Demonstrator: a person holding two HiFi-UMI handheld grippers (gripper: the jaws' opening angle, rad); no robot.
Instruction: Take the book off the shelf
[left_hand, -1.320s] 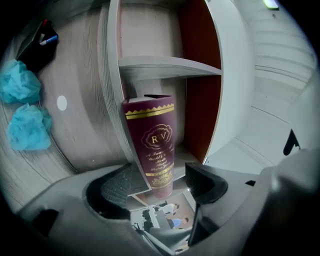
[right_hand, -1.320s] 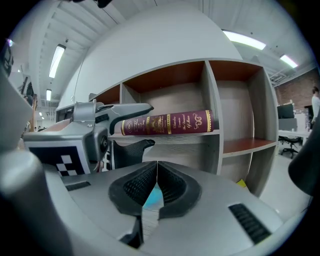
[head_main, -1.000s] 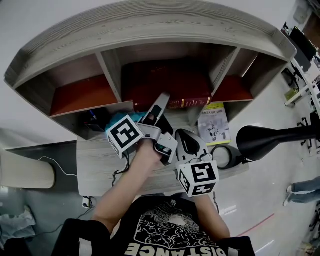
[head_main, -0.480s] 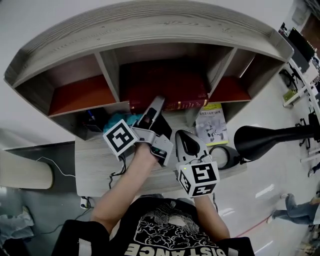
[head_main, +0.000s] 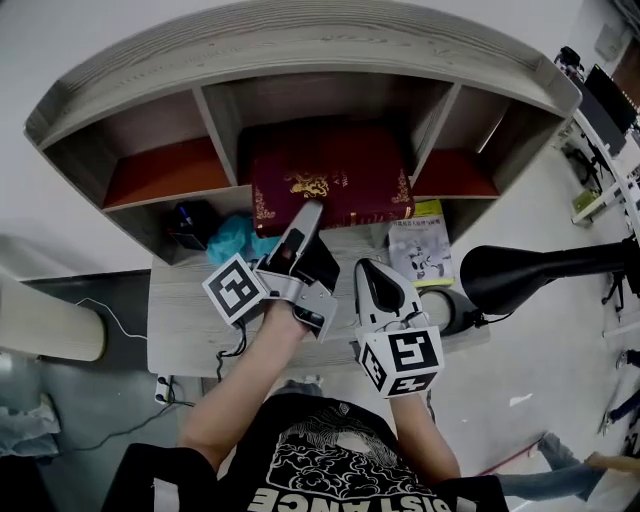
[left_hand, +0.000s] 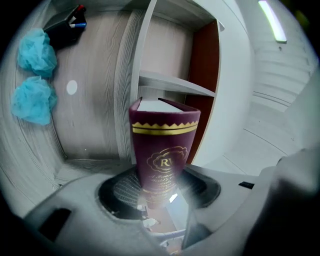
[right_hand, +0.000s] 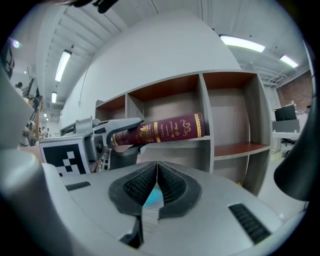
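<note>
Farther off the shelf (head_main: 300, 40) than before, the book (head_main: 330, 185) is grasped by one end in my left gripper (head_main: 308, 225) fingers and may twist loose; right gripper (head_main: 368, 272) clenched, empty.

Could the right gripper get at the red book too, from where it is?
Probably yes: the right gripper, jaws shut, has nothing between it and the book, whose near end the left gripper holds.
</note>
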